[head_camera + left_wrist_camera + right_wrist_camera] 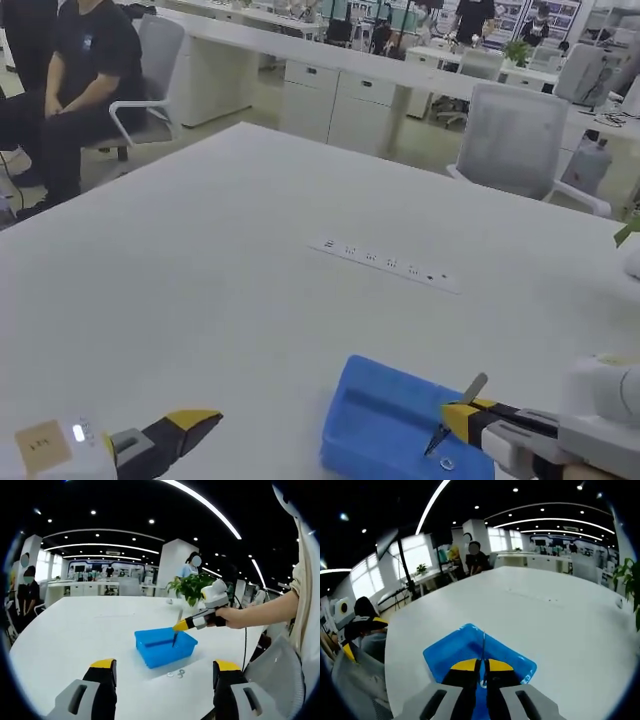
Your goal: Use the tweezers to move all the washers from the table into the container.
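Tweezers [483,652] clamped between the closed jaws of the right gripper [481,666], angled tips-down into the blue container [450,650]. Tweezer arms look pinched nearly together; cannot tell whether anything sits between the tips. Head view: one washer [446,463] lies on the container floor just beside the tips; contact not clear.

Left gripper [165,664]: jaws spread wide, holding nothing, raised above the near edge of the table [200,280].

Left gripper view: two washers [176,673] on the table, close together, just outside the container's near wall.

Further out: flush power strip [385,262] mid-table. Beyond the far edge, an empty chair [515,140]; a seated person [85,70] at far left.
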`<control>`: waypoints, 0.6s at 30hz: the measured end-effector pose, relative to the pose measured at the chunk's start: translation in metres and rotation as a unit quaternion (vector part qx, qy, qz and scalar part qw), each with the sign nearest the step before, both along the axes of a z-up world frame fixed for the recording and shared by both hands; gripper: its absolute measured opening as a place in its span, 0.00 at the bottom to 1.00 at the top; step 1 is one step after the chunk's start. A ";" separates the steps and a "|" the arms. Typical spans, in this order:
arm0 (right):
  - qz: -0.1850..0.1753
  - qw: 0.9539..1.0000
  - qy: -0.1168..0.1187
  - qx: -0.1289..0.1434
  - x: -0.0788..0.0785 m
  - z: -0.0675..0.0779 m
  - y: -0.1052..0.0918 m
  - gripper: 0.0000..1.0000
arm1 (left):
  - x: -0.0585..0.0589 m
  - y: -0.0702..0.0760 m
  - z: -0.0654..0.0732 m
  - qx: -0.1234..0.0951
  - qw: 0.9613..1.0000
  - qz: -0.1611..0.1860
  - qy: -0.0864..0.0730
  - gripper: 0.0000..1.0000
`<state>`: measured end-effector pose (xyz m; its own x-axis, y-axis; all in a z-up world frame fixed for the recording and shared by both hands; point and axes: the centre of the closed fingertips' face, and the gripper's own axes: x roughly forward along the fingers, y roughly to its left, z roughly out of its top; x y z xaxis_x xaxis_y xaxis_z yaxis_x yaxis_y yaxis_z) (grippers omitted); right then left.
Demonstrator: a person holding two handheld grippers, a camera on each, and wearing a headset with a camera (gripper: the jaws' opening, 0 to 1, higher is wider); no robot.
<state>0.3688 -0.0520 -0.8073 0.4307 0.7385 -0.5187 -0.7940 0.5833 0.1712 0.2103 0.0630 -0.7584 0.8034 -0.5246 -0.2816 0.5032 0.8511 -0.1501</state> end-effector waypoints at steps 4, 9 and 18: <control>0.004 1.000 0.002 -0.003 0.000 -0.004 0.002 0.02 | 0.000 0.000 -0.001 0.001 1.000 0.000 0.001 0.79; 0.006 1.000 0.003 -0.009 0.001 -0.009 0.001 0.02 | 0.000 0.000 -0.001 0.002 1.000 -0.001 0.003 0.79; 0.012 1.000 -0.005 -0.012 -0.001 -0.009 0.003 0.03 | 0.000 -0.001 -0.002 0.002 1.000 -0.002 0.004 0.79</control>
<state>0.3679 -0.0488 -0.8163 0.4177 0.7364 -0.5322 -0.8099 0.5672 0.1492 0.2105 0.0624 -0.7603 0.7996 -0.5262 -0.2893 0.5047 0.8500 -0.1509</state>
